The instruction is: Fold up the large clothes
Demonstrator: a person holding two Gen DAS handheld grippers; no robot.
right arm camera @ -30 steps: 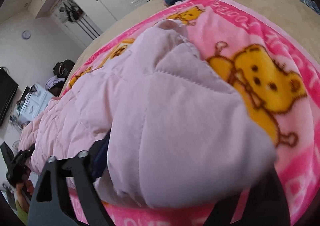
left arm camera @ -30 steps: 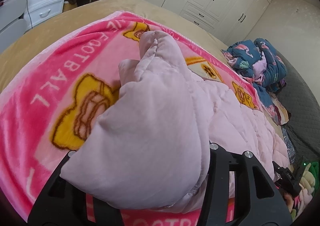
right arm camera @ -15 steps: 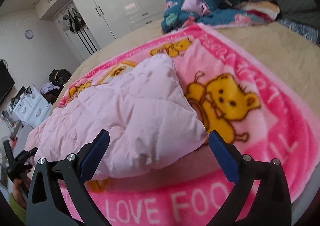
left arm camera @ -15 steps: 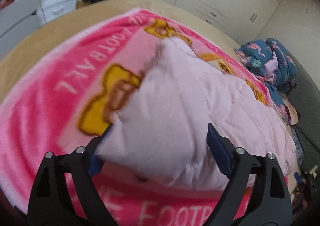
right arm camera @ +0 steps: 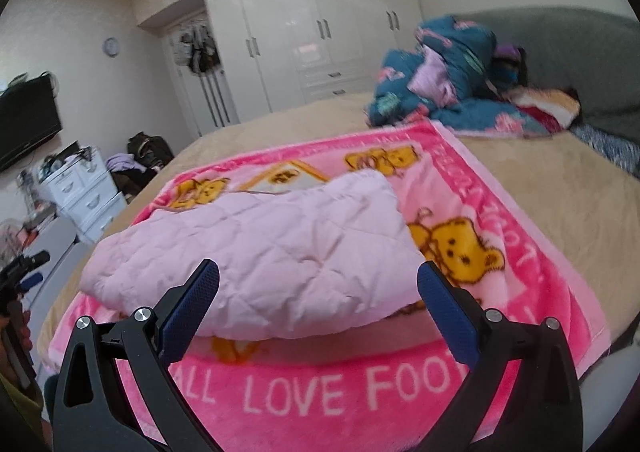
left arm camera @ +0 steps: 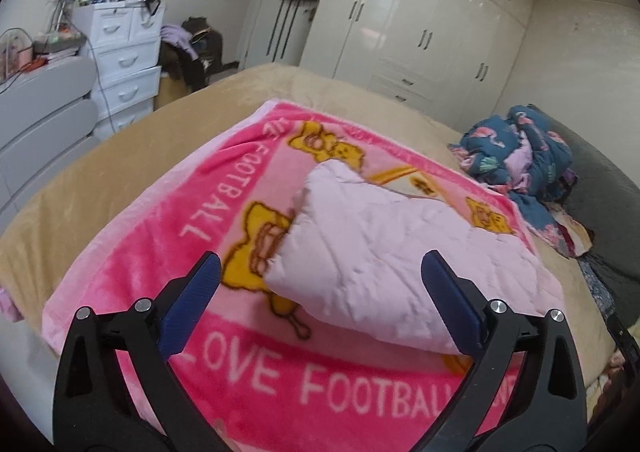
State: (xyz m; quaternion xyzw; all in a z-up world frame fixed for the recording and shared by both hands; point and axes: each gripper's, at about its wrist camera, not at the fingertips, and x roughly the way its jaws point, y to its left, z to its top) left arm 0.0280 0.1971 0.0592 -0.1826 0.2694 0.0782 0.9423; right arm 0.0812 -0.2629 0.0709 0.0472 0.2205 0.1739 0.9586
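Both tongs released, padded garment folded on the blanket

Nearest, the left tongs (left arm camera: 320, 292) and right tongs (right arm camera: 318, 290) gape wide, their jaws having just been opening, nothing pressed between the blue pads. Just beyond lies the one pale pink quilted padded garment (left arm camera: 384, 252), folded in a thick bundle on the single bright pink fleece blanket with yellow bears (right arm camera: 500, 211), spread over the tan bed (left arm camera: 120, 155). To finish well, I would check the edges line up and press the puffy top flat before any further fold, since it looks likely to spring open. Farther off: one heap of dark blue patterned bedding (right arm camera: 448, 63), one white wardrobe wall (left arm camera: 420, 23).
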